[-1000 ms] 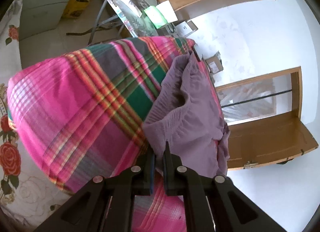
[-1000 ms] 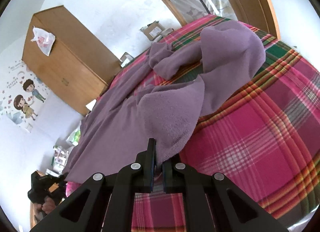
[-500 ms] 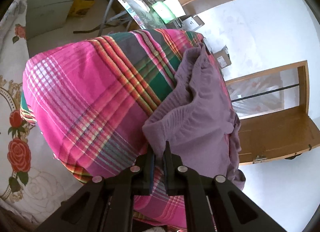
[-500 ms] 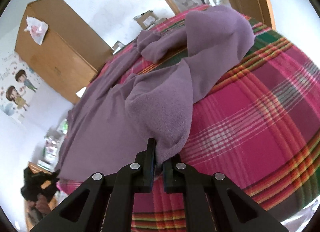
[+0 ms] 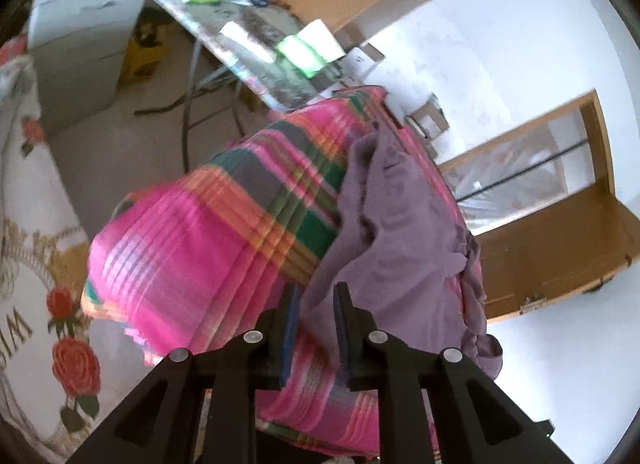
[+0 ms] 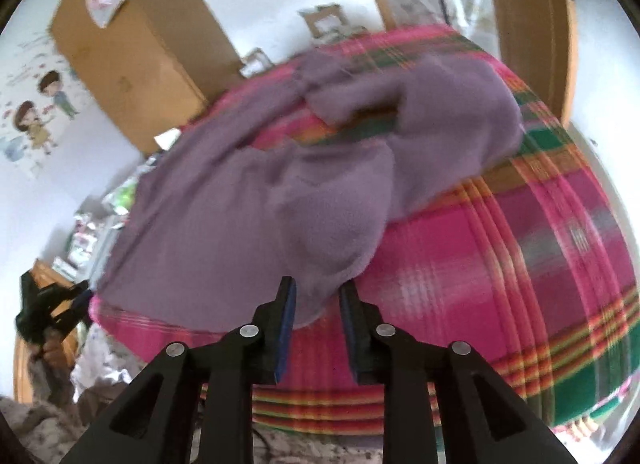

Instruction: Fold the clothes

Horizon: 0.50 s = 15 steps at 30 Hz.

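A pink plaid blanket covers the surface ahead of both claws; a wooden wardrobe stands beyond, cartoon stickers on the wall to its left; a second ago both claws pinched the purple garment; now the left gripper and right gripper are opening, cloth apparently loose between the jaws; no writing is legible.

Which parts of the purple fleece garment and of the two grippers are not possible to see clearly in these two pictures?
- Left wrist view: the purple fleece garment drops behind the pink plaid cloth's far edge; its far side is hidden.
- Right wrist view: motion blur smears the garment, so its type is unclear.
- Both views: the garment edge lies between the opening fingers of the left gripper and the right gripper; remaining contact cannot be judged.
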### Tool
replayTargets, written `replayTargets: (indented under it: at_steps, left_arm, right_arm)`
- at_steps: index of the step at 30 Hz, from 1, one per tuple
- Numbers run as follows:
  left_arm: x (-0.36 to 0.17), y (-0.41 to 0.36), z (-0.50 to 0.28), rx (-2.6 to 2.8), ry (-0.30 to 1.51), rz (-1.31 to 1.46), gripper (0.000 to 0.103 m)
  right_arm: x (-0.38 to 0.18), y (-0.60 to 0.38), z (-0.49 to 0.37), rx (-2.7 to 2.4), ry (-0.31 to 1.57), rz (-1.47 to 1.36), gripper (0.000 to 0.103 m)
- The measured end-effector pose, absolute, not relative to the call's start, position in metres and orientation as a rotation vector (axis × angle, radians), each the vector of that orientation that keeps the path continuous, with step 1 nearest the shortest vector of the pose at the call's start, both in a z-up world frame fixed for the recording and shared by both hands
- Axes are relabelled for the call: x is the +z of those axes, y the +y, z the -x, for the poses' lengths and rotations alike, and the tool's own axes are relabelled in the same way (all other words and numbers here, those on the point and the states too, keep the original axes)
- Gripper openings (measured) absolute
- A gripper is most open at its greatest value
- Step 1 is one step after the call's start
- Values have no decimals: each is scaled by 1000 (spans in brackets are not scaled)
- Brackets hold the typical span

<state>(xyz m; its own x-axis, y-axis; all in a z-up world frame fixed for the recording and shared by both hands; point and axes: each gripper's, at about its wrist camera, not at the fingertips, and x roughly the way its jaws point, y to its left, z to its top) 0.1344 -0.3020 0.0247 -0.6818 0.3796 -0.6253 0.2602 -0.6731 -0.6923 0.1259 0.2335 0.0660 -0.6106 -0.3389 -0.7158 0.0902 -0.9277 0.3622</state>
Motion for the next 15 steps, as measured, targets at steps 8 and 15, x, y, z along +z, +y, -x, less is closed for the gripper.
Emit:
replayTargets:
  at_steps: [8,15]
  left_arm:
    - [48,-278,-44,2438,-928,1291,33]
    - [29,-278,21,2371,-870,1465,34]
  right_arm:
    - [88,179,-98,-2470,-310,-1111,26]
    - [89,138,-62,-2485,-200,-1146,27]
